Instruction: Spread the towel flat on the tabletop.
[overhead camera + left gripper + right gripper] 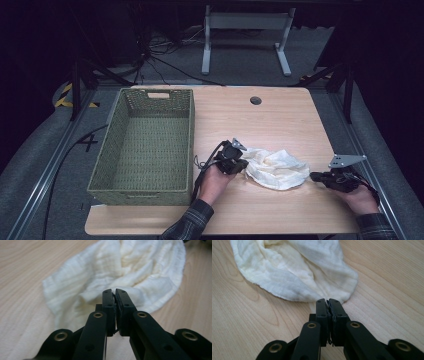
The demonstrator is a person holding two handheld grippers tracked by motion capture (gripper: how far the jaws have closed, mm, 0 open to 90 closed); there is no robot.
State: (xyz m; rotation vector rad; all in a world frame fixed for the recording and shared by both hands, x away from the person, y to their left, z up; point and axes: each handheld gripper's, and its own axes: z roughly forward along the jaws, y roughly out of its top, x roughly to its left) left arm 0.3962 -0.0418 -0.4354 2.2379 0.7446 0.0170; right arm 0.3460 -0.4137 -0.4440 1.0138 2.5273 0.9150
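A crumpled, creamy gauze cloth (276,168) (soft, ribbed weave) lies near the bench's (280,120) front edge. Left gripper (115,293) touches it, jaws together; right gripper (328,302) beside it, jaws together.

The left gripper (239,163) covers the near-left edge of the white cloth (276,169) in the high view, so whether its tips touch the fabric cannot be told there. In the left gripper view the cloth's (120,272) top runs off the picture's upper edge, and the jaws hide the fold behind them. In the right gripper view its (294,270) far part is cut off at the top. The person's forearms leave the high view at the bottom edge.
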